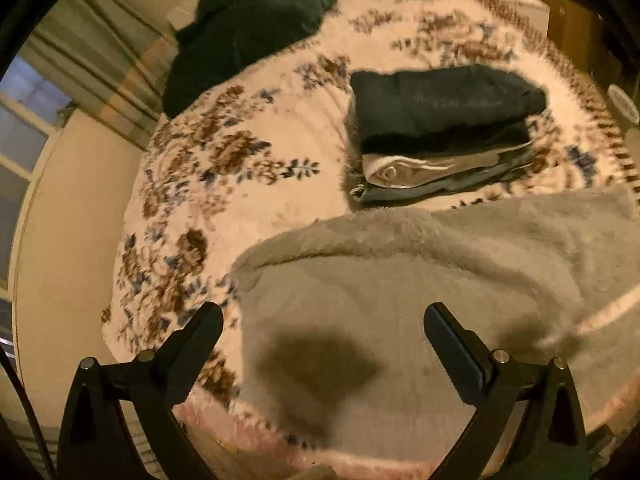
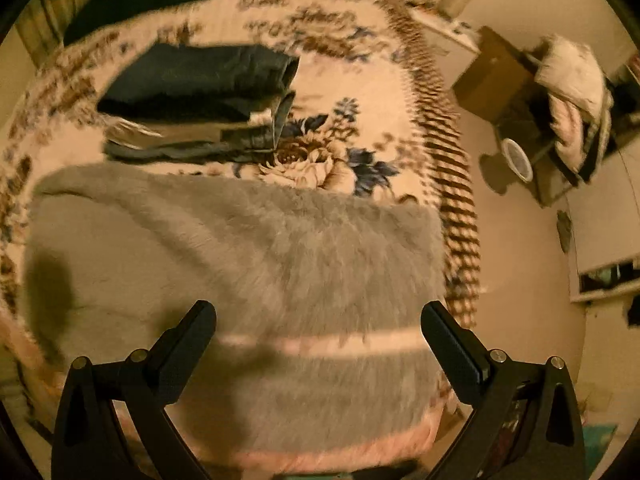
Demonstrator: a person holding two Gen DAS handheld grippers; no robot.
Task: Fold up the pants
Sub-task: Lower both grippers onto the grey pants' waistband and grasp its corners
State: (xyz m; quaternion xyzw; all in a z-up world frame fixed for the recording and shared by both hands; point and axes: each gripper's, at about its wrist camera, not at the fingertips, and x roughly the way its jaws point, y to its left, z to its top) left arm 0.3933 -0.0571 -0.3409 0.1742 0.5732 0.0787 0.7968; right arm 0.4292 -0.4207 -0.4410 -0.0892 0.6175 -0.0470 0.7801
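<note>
Fluffy grey pants (image 1: 420,280) lie folded flat on the floral bed cover, filling the lower half of the left wrist view. The same grey pants (image 2: 280,248) show a pale pink band across them in the right wrist view. My left gripper (image 1: 323,316) hangs open above the pants' left part, nothing between its fingers. My right gripper (image 2: 319,312) is open too, hovering over the pants' right part near the pink band. A dark shadow falls on the fabric under each gripper.
A stack of folded clothes (image 1: 440,128), dark on top with a pale and a denim piece under it, lies beyond the pants. A dark green blanket (image 1: 248,24) sits at the bed's far corner. The floral cover (image 1: 192,184) spreads left. Furniture (image 2: 552,112) stands right of the bed.
</note>
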